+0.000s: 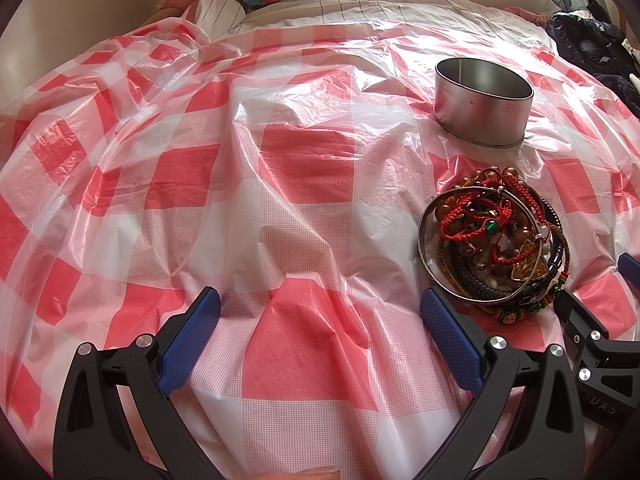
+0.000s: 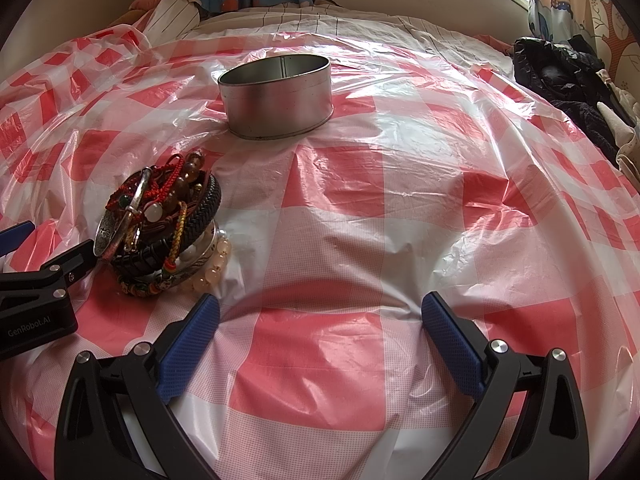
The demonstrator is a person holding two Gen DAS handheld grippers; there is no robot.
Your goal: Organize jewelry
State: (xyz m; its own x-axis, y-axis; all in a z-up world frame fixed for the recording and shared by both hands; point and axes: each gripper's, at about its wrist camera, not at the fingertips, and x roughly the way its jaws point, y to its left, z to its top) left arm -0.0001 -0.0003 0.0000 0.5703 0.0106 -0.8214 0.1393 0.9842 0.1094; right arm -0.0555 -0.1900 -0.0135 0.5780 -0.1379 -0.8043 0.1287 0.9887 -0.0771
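Bed under red-and-white checked plastic sheet [image 2: 320, 344]; jewelry pile [image 1: 496, 240] tangled just before empty oval tin [image 2: 276, 92], between left gripper [image 1: 320, 320] and right gripper [image 2: 320, 320], both fingers wide apart, clamped on nothing

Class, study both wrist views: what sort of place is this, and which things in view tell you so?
Probably a bedroom: the checked plastic sheet seems spread over a bed with striped bedding, patterned curtains hang by a window, and dark clothes lie heaped alongside.
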